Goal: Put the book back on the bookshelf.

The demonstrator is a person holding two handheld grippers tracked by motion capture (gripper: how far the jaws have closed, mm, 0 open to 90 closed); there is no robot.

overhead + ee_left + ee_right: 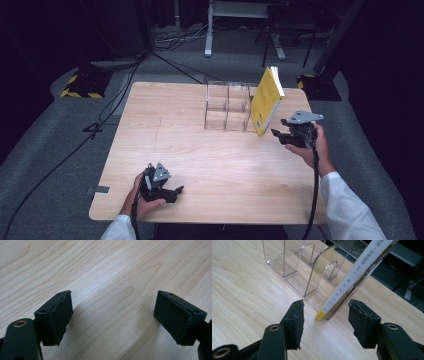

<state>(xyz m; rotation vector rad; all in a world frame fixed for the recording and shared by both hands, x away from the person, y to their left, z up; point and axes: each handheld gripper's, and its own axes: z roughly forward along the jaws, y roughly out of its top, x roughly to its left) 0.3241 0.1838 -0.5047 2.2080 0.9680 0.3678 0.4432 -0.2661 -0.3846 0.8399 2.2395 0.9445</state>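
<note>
- Right gripper (325,322): jaws apart, nothing between the pads, book spine just ahead of the gap.
- In the high view the right gripper (278,134) sits just right of the book's lower corner, not touching.
- Book (266,99): yellow, standing tilted in the right end of the clear rack (225,107), its bottom corner on the table (200,165).
- Book (352,277) leans in the rack's (294,267) end slot.
- Left gripper (113,317): jaws wide apart, empty, low over bare wood.
- Left gripper (176,192) near the front edge, well apart from the rack.
</note>
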